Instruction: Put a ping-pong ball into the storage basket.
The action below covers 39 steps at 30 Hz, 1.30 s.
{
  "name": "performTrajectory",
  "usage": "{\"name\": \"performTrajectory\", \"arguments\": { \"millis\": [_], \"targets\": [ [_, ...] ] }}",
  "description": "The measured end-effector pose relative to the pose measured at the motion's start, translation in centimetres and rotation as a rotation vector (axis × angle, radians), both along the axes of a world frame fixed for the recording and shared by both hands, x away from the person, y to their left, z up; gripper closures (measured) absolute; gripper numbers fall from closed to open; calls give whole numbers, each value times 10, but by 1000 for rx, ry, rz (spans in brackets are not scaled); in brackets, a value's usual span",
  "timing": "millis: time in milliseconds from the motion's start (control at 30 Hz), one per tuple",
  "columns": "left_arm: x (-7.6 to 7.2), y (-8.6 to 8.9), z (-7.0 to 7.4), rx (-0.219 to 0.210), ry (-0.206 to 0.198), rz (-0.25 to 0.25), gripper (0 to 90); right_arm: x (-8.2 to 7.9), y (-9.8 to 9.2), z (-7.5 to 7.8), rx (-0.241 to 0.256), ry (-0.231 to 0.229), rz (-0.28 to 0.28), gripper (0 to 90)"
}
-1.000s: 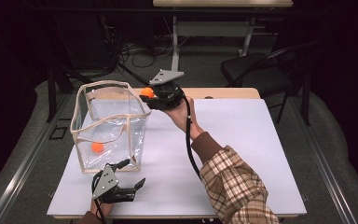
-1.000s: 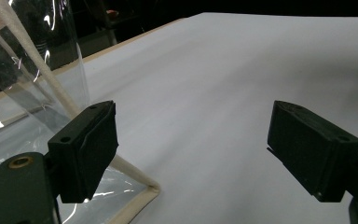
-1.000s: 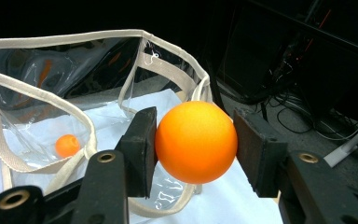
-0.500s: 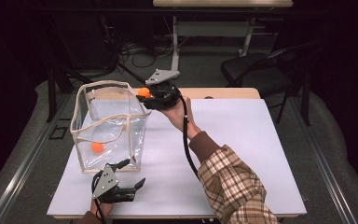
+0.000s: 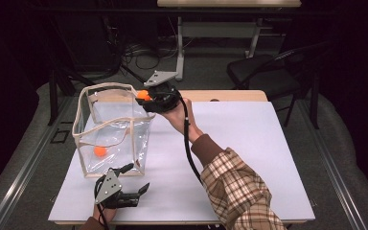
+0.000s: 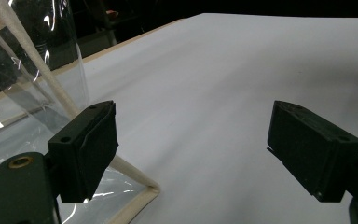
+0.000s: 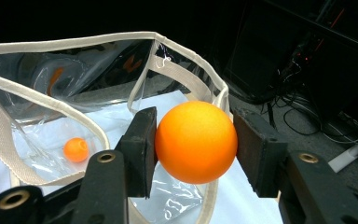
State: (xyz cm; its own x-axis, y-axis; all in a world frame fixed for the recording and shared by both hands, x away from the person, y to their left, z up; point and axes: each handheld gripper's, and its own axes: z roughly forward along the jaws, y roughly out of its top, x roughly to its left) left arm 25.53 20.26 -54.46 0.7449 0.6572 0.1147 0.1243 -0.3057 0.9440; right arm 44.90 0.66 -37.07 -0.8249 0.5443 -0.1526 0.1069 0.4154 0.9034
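A clear plastic bag [image 5: 110, 127] with beige trim stands open on the left of the white table [image 5: 249, 153]. One small orange ball [image 5: 99, 151] lies on its bottom. My right gripper [image 5: 144, 96] hovers at the bag's far right rim, shut on a second orange ball [image 5: 143, 94]. In the right gripper view that ball [image 7: 196, 141] sits squeezed between both jaws, with the bag's mouth [image 7: 51, 107] and the inner ball [image 7: 76, 149] below. My left gripper [image 5: 136, 177] rests low near the table's front edge, open, its jaws wide apart beside the bag's near corner [image 6: 135, 186].
A wooden strip [image 5: 230, 96] edges the table's far side. Behind it stand a black chair [image 5: 263, 72] and a second table [image 5: 230, 4], with cables [image 5: 139, 52] on the floor. White tabletop stretches to the right of the arm.
My right gripper has shifted slightly left with the orange ball, toward the bag's rim. The left gripper has stayed put.
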Motion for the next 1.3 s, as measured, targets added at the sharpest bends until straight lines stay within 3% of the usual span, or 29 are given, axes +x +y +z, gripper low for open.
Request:
{"name": "performTrajectory", "arguments": {
  "millis": [1300],
  "targets": [
    [0, 0, 0, -2, -2, -4, 159, 9, 29, -7, -55, 73, 37, 511]
  ]
}}
